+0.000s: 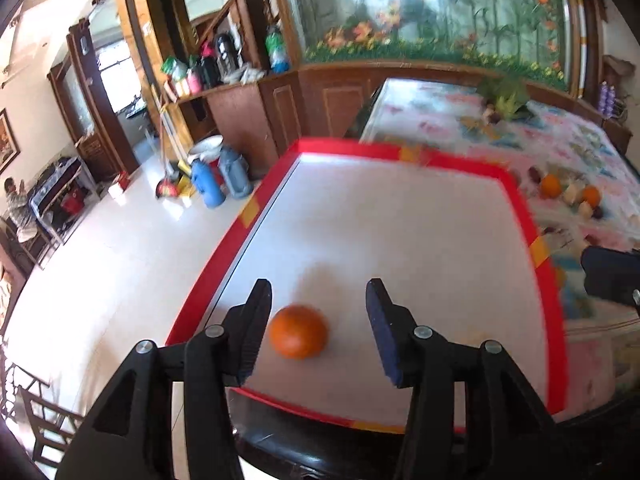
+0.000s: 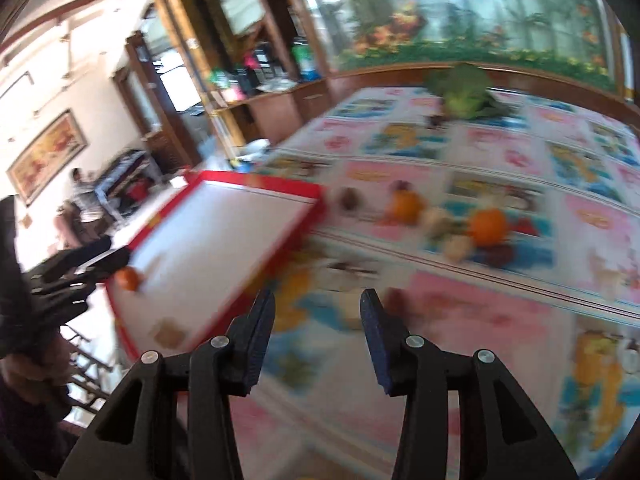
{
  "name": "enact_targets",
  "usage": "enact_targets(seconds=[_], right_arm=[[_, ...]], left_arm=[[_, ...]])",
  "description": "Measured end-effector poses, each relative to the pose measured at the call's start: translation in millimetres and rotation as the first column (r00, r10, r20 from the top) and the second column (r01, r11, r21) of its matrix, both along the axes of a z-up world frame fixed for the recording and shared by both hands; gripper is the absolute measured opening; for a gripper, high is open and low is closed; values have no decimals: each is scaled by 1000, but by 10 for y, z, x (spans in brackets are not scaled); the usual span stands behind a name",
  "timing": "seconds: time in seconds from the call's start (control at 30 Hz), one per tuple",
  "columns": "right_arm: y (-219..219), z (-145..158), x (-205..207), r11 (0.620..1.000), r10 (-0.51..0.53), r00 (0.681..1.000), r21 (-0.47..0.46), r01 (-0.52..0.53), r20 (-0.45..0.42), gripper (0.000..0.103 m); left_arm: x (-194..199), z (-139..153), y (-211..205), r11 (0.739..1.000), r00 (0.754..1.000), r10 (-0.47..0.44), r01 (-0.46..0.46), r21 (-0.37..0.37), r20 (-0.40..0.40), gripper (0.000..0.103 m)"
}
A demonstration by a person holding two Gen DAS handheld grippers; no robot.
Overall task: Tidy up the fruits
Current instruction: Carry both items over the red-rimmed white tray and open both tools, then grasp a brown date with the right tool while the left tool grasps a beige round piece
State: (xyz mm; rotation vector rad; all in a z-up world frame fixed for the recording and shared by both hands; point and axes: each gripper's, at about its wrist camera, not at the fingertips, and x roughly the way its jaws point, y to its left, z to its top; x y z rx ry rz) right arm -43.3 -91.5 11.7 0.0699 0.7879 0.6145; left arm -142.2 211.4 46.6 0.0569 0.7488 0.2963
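Observation:
An orange (image 1: 298, 332) lies on the white board with a red border (image 1: 400, 240), near its front left corner. My left gripper (image 1: 318, 316) is open, with the orange between its fingers but not gripped. In the right wrist view the same orange (image 2: 127, 278) sits on the board (image 2: 224, 236) beside the left gripper (image 2: 80, 272). My right gripper (image 2: 318, 320) is open and empty above the patterned tablecloth (image 2: 520, 320). Two more oranges (image 2: 404, 204) (image 2: 488, 226) and several small blurred fruits lie on the cloth.
A green leafy plant (image 2: 466, 94) stands at the table's far side. The table's left edge drops to a tiled floor (image 1: 100, 260) with bottles (image 1: 208, 184). A wooden cabinet (image 1: 240, 108) stands behind. A person (image 2: 82, 192) sits at far left.

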Motion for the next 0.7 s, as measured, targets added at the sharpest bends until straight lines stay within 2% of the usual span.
enact_targets(seconds=[0.1,0.17,0.27,0.33,0.53,0.57,0.7], right_arm=[[-125,-71,102,996,-42,999,-81,40,-27,43],[-147,-92,121,994,-50,999,-94,47,-22,40],[-45,-163,213,992,-38,998,-124,32,-43,27],[8,-206,232,990,-40,998,-140,32,-55,24],[37,-220,262,989,-6,999,-146,1,-35,23],[25,-225,273,990,3,999,-140,-8,-42,17],[-119,-237,307,995,15,995,-95,-24,-95,16]], left_arm=[[-4,180,-257,996,995,-83,84,-15,60,59],[9,227,-478,986,985,-156,159,-40,75,60],[91,203,-802,962,965,-254,260,-82,67,60],[161,156,-1021,942,948,-315,318,-109,40,60],[232,72,-1378,908,915,-403,399,-130,-5,60],[250,56,-1414,903,910,-414,408,-136,-12,60],[328,-1,-1498,895,901,-431,421,-145,-42,60]])
